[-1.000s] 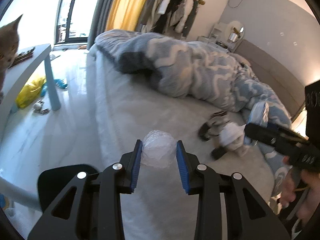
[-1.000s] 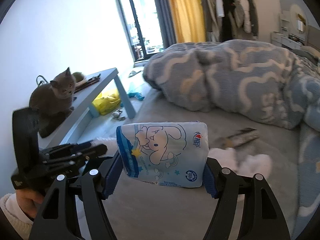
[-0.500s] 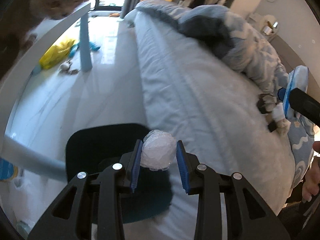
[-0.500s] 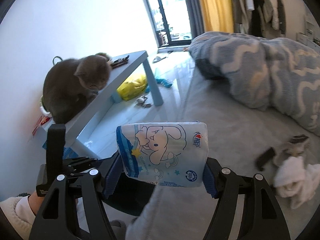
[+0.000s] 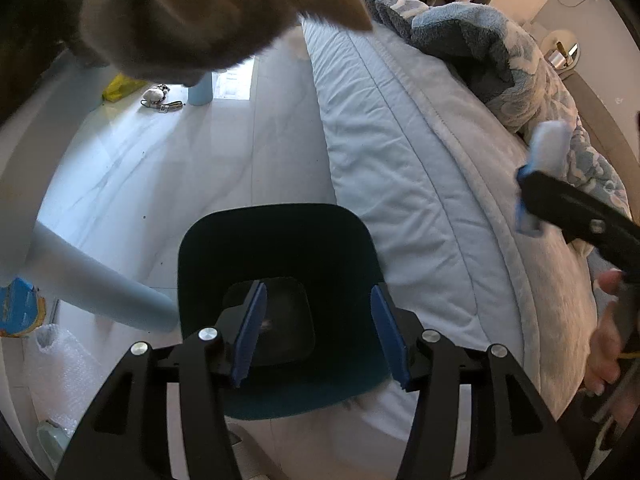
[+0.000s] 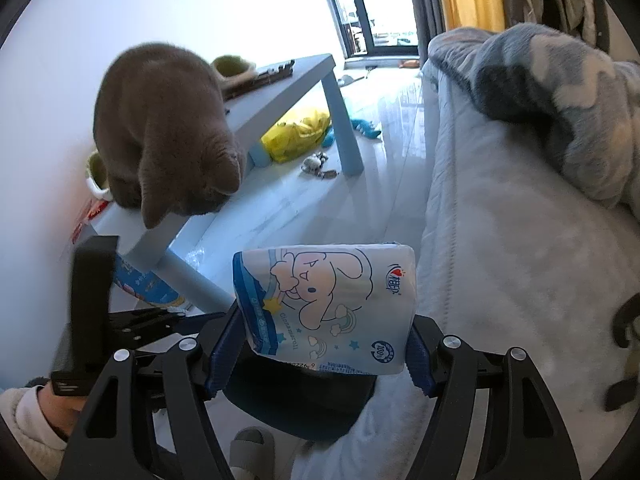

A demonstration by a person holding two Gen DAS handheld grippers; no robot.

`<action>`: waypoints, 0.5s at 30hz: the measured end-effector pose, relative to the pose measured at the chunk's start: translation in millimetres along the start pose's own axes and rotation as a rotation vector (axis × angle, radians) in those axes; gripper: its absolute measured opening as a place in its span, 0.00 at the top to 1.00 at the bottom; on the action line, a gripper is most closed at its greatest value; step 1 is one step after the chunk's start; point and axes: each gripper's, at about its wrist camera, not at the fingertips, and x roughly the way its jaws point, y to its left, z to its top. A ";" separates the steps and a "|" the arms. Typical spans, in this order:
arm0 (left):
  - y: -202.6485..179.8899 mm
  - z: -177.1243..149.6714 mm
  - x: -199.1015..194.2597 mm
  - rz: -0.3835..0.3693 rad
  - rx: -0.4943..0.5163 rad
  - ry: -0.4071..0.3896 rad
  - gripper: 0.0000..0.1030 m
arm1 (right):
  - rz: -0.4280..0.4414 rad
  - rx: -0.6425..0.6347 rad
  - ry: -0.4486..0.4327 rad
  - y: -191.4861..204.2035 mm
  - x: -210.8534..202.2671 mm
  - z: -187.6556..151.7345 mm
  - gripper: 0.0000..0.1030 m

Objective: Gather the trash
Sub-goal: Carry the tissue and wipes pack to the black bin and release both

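Note:
A dark teal trash bin [image 5: 280, 240] stands on the floor against the bed's side. My left gripper [image 5: 318, 334] hangs open and empty right over its mouth. The clear plastic ball is no longer between the pads; a faint shape lies on the bin's dark bottom. My right gripper [image 6: 318, 346] is shut on a white and blue tissue pack with a cartoon dog [image 6: 326, 306], held above the bin [image 6: 300, 404]. The pack also shows in the left wrist view [image 5: 544, 160], at the right over the bed.
A grey cat [image 6: 168, 132] leans off the light blue table [image 6: 280, 96], its head close above my left gripper [image 5: 192, 12]. The bed [image 5: 400, 152] with a blue blanket [image 6: 552, 92] runs along the right. A yellow bag [image 6: 296, 132] and toys lie under the table.
My left gripper opened over the bin and the clear plastic ball left it. The cat leaned its head closer. My right gripper moved toward the bin with the pack.

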 end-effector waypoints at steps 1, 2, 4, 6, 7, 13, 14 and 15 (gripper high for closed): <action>2.1 -1.0 -1.3 0.000 -0.002 0.002 0.44 | 0.003 -0.001 0.013 -0.1 5.6 0.2 0.31; 4.9 -2.3 -2.8 0.002 -0.005 0.005 0.44 | 0.010 -0.003 0.026 1.3 10.0 -0.9 0.31; 13.5 -6.1 -6.3 0.004 -0.018 0.016 0.44 | 0.015 -0.010 0.054 4.1 21.2 -3.9 0.31; 21.0 -9.0 -6.5 0.007 -0.033 0.028 0.44 | 0.011 -0.020 0.086 8.7 35.2 -7.9 0.31; 26.9 -11.2 -7.6 0.011 -0.044 0.038 0.44 | 0.010 -0.022 0.101 10.6 41.5 -11.0 0.31; 43.9 -13.7 -25.8 0.002 -0.079 0.019 0.44 | -0.006 -0.039 0.171 23.3 74.8 -20.8 0.31; 45.6 -13.7 -29.5 0.001 -0.081 0.011 0.44 | -0.007 -0.038 0.187 25.2 80.4 -23.4 0.31; 47.0 -13.7 -32.5 -0.001 -0.085 0.005 0.44 | -0.011 -0.038 0.201 26.4 85.6 -25.8 0.31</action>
